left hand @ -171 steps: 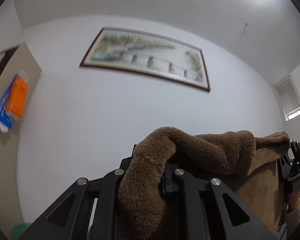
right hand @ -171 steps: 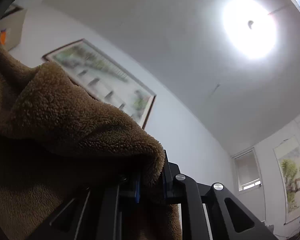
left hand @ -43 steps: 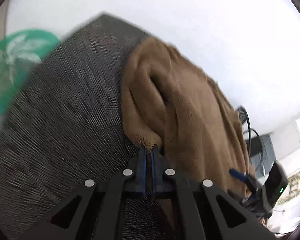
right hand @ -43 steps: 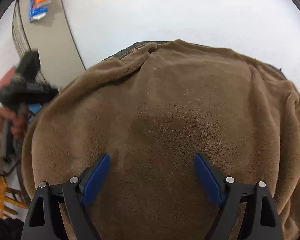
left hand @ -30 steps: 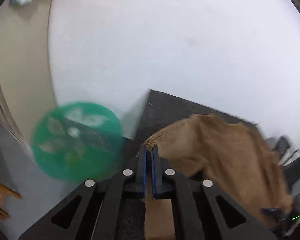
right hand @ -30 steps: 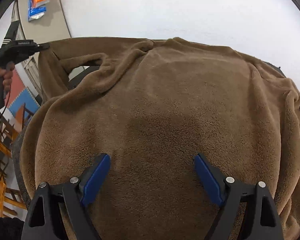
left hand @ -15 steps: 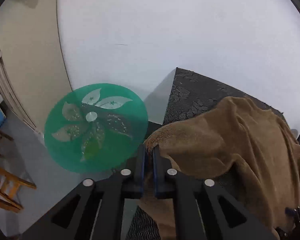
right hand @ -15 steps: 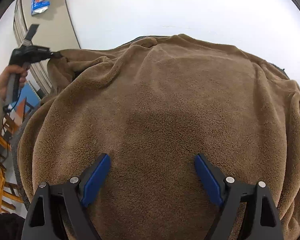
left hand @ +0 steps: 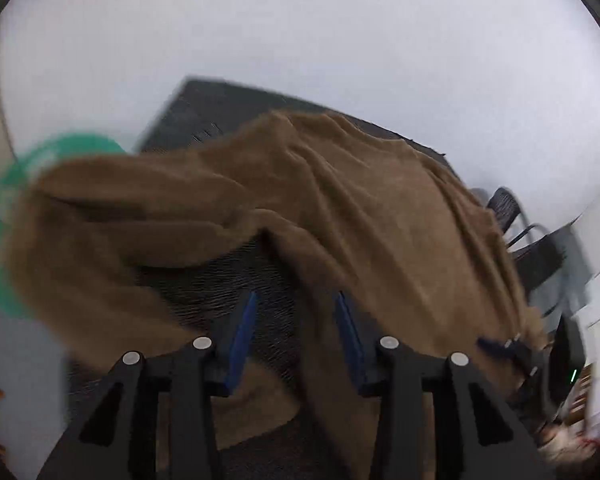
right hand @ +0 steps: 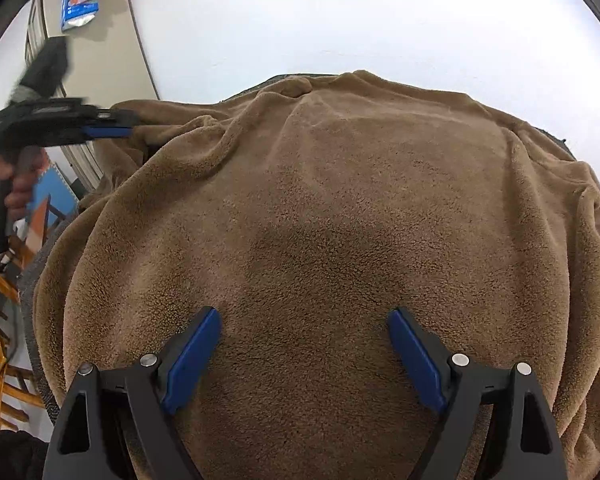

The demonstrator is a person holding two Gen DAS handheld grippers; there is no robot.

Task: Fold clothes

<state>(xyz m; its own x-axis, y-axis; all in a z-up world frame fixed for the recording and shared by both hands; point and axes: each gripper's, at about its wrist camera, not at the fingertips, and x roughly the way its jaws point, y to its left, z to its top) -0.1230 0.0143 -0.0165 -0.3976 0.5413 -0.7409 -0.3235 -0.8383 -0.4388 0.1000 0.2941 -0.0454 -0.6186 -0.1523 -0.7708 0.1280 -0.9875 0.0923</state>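
Released from the opening left gripper (left hand: pixel 294 320), the fleece garment (left hand: pixel 360 208) dropped; only its view showed the green table (left hand: pixel 4 216), right gripper (right hand: pixel 304 340) spread wide.

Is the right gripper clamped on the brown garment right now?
No: the right gripper stands wide open above the brown garment, its blue pads apart with only flat fleece between them.
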